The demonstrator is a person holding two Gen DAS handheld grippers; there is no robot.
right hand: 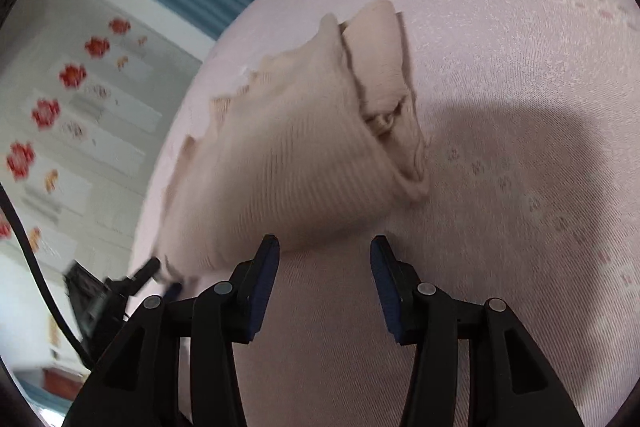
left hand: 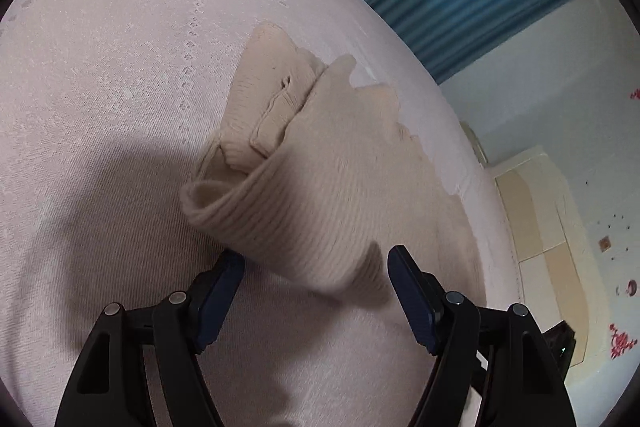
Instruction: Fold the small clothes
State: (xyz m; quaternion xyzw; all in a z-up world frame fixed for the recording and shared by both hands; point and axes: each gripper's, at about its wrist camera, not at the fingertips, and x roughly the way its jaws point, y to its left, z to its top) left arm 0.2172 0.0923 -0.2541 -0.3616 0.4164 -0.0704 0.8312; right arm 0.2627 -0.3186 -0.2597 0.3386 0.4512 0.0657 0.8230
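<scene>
Looking down, we see the beige knit garment [left hand: 304, 163] just beyond both released grippers [left hand: 316, 259] [right hand: 325, 247], not pinched.

The right gripper [right hand: 325, 247] is hovering with jaws apart over a pink bedspread [right hand: 500, 87]. A beige ribbed knit garment [right hand: 288, 155] is lying at eleven o'clock, its hem brushing the left fingertip [right hand: 270, 247].

One beige knit garment [left hand: 320, 195] (ribbed), one pink bedsheet [left hand: 120, 87], two grippers.
</scene>
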